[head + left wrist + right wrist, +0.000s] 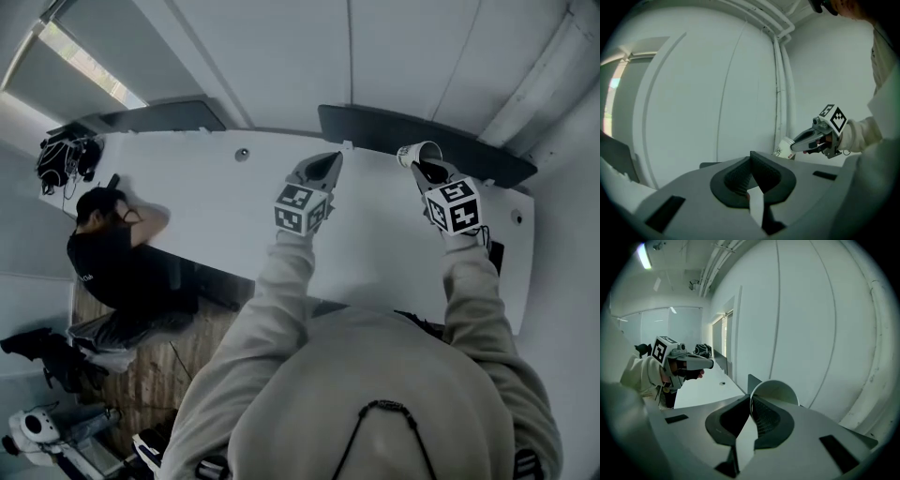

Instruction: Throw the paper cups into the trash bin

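The right gripper's (751, 400) jaws are pinching the rim of a paper cup (775, 391), one jaw sitting inside its open mouth. The cup is white, with some print showing on its side, and is hanging tilted above the white counter (225, 220). The left gripper's (751, 161) jaws are resting together, gripping nothing.

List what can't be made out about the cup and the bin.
Trash bin: in no view.
Paper cup: in the right gripper view, the right claw hides its lower part.
Print on the cup: in the left gripper view, too small to read.
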